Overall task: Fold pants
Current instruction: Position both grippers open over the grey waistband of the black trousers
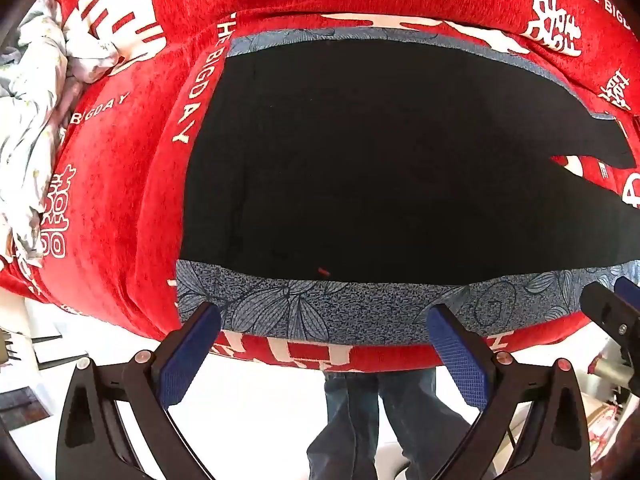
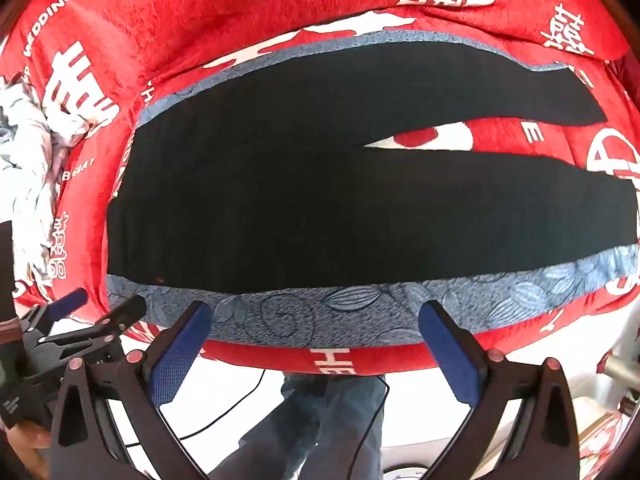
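A red plush blanket (image 1: 132, 184) printed with white characters and English lettering covers the bed, with a blue-grey floral cloth (image 2: 360, 312) spread on top. A crumpled pale floral quilt (image 1: 36, 120) is bunched at the left. Below the bed edge lies a bright white floor (image 1: 260, 400) crossed by a thin black cable (image 2: 224, 416).

The pants (image 2: 320, 184) are showing plain black; the mat (image 2: 360, 312) under them is showing blue-grey with dark leaf outlines; the bedspread (image 1: 132, 200) is showing red with white lettering; the gripper pads (image 1: 188, 356) are showing dark blue.
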The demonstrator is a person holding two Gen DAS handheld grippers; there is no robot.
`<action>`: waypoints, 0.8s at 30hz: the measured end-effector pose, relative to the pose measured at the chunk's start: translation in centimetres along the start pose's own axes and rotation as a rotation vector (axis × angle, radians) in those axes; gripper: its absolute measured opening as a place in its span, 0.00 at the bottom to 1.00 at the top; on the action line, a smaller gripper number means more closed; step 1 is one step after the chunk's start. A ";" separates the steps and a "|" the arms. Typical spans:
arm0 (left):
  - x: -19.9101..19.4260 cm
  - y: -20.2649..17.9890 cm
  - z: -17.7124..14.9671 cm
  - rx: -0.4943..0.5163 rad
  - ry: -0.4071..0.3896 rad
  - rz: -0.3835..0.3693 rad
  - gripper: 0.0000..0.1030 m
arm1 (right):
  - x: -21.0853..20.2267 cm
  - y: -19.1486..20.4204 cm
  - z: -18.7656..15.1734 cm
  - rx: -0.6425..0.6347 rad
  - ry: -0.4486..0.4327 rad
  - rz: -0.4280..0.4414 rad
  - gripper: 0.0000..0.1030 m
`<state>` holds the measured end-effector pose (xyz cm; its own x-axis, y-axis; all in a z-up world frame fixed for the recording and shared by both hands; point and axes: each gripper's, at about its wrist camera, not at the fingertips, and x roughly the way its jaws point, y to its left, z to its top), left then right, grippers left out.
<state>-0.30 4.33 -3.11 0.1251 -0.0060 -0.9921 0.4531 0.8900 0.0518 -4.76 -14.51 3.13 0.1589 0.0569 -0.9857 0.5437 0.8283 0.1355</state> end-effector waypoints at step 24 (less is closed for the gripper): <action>0.5 0.5 1.0 -0.054 0.059 0.005 1.00 | -0.3 -1.0 -0.6 -0.004 -0.017 -0.041 1.00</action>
<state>0.84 4.28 -3.47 0.0745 0.0243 -0.9969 0.4039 0.9133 0.0524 -5.86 -15.06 3.19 0.1511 0.0135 -0.9884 0.5464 0.8321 0.0949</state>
